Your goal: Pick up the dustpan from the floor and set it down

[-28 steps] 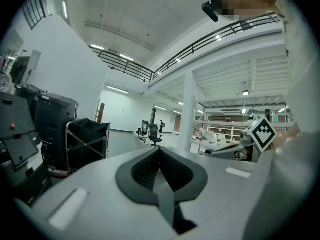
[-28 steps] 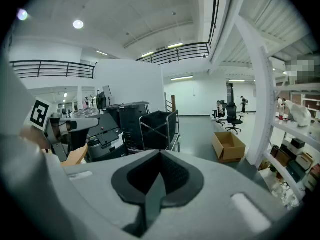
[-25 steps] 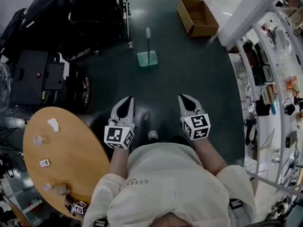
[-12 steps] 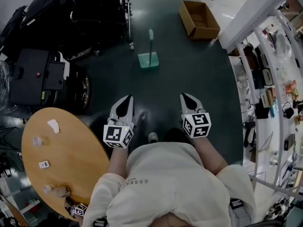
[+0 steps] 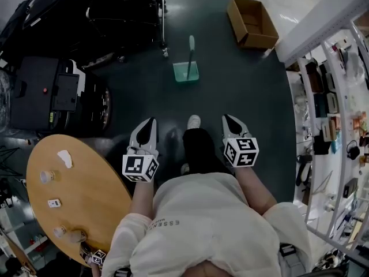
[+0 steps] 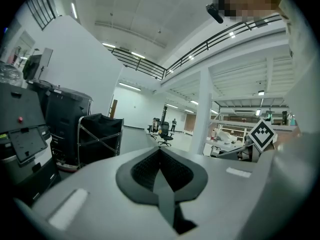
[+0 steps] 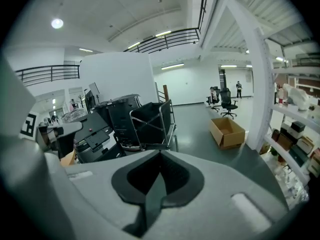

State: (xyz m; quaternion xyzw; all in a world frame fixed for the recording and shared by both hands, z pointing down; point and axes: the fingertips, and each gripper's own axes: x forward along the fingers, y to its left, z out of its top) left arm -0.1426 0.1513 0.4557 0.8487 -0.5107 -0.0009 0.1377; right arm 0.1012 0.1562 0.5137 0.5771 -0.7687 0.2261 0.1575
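The green dustpan (image 5: 185, 72) stands on the dark floor ahead of me, its long pale handle (image 5: 190, 49) upright. It shows only in the head view. My left gripper (image 5: 151, 121) is held out at the left, shut and empty, well short of the dustpan. At the right my right gripper (image 5: 229, 119) is also shut with nothing in it, about level with the left. Between them a leg with a white shoe (image 5: 194, 122) steps forward. In the left gripper view the left gripper (image 6: 160, 151) points across the hall; in the right gripper view the right gripper (image 7: 160, 155) points at the floor further off.
An open cardboard box (image 5: 253, 22) (image 7: 227, 131) lies beyond the dustpan to the right. A black cart (image 5: 124, 13) (image 7: 150, 121) and dark machines (image 5: 55, 94) stand on the left. A round wooden table (image 5: 86, 195) with small items is near left. Shelving (image 5: 331, 97) lines the right.
The person has stepped forward, one white shoe now ahead between the grippers. Both grippers have moved with the body toward the dustpan and stay shut. The dustpan has not moved.
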